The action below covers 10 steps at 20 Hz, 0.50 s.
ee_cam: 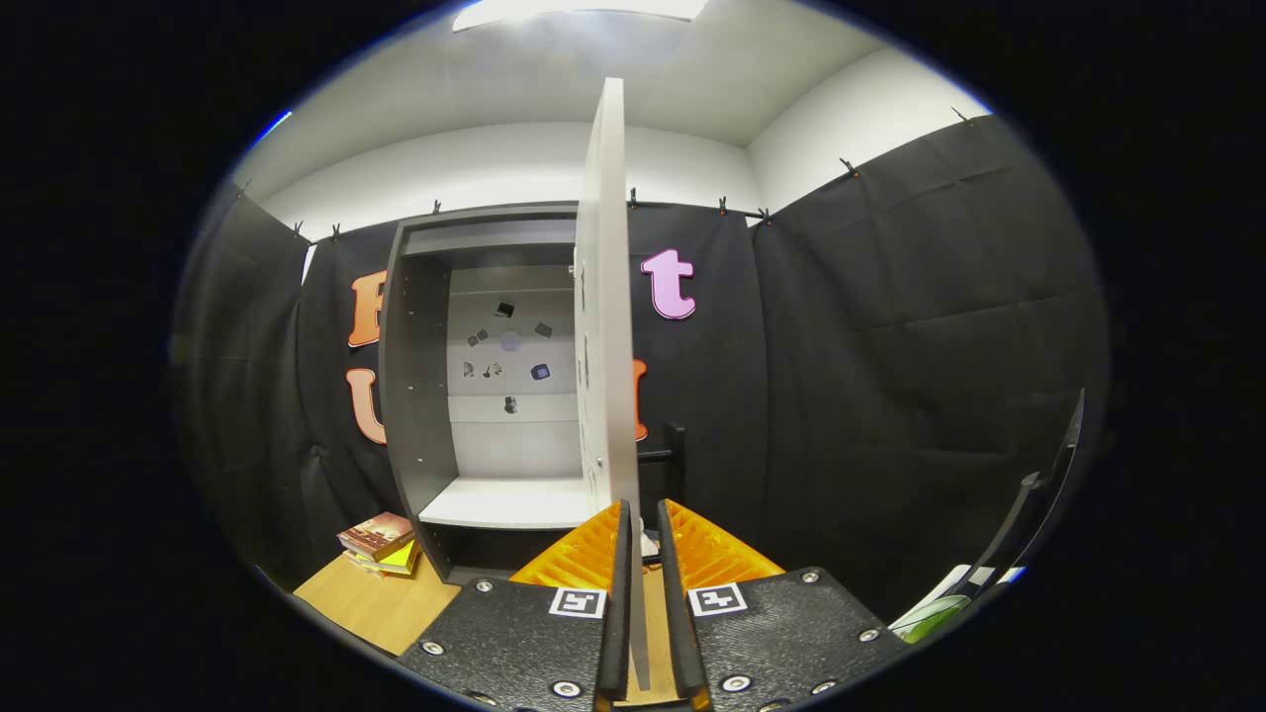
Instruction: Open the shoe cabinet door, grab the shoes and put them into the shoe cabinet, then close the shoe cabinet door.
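The dark grey shoe cabinet [415, 376] stands on the wooden table against the black cloth wall. Its pale door [605, 297] is swung wide open and points edge-on straight at me. Inside I see a white shelf [504, 504] and a light back panel with small dark marks. My gripper [643, 509] is at the door's lower free edge. The door's edge runs down between the two fingers, which are closed in on it from both sides.
A small stack of books [379, 539] lies on the wooden table [376, 603] left of the cabinet's foot. A black post [673, 455] stands behind the door. A dark curved bar [1029, 514] and a green and white item [930, 613] sit to the right of the fingers.
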### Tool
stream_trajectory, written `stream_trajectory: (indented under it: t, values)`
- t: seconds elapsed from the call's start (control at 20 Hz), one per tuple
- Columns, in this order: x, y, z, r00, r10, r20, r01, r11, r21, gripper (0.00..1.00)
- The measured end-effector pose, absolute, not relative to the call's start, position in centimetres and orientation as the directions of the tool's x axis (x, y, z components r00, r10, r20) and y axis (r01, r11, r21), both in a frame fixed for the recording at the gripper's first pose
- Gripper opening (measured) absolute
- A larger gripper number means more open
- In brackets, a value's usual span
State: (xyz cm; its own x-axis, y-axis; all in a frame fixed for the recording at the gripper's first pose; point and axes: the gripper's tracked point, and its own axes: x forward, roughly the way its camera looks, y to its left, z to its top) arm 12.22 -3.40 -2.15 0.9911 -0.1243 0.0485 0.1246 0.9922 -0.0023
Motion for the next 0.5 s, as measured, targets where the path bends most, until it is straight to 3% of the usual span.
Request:
stream_trajectory:
  t: [0.05, 0.5]
  values:
    - [12.1, -2.7, -2.0, 0.991, -0.124, 0.048, 0.125, 0.992, -0.004, 0.17]
    - [11.9, 4.9, -2.5, 0.998, -0.040, 0.039, 0.041, 0.999, -0.016, 0.52]
